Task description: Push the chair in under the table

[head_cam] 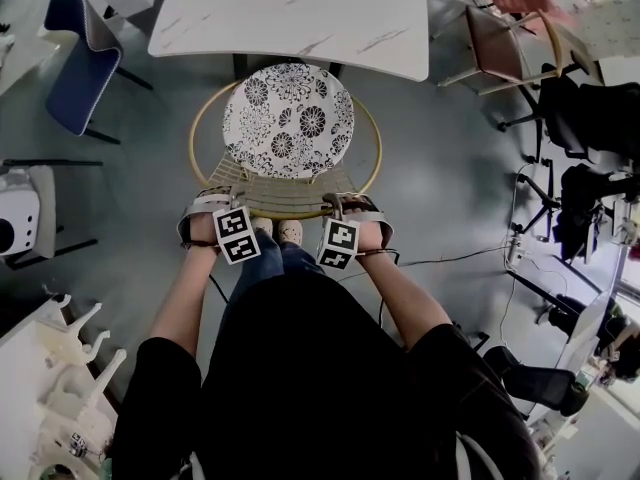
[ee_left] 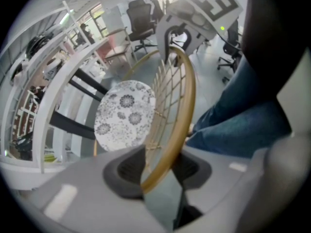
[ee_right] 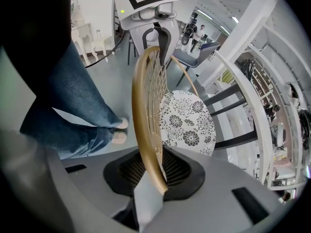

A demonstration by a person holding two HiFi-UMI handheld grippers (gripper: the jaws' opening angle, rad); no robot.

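The chair has a round gold frame and a floral cushion (head_cam: 288, 120); its seat front sits just under the edge of the white marble table (head_cam: 300, 13). Both grippers point down onto the gold backrest rim (head_cam: 285, 211) right in front of me. My left gripper (head_cam: 207, 206) stands open, with the rim (ee_left: 180, 110) between its jaws (ee_left: 158, 171), against one pad and with a gap on the other side. My right gripper (head_cam: 352, 206) is shut on the rim (ee_right: 142, 110), pads on both sides (ee_right: 155, 171). Each gripper view shows the other gripper farther along the rim.
A blue chair (head_cam: 80, 58) stands left of the table and a pink chair (head_cam: 505, 38) to its right. Black office chairs (head_cam: 590, 118) and cables (head_cam: 450, 260) lie at the right. White furniture (head_cam: 50, 368) is at my lower left. My feet (head_cam: 277, 231) are behind the backrest.
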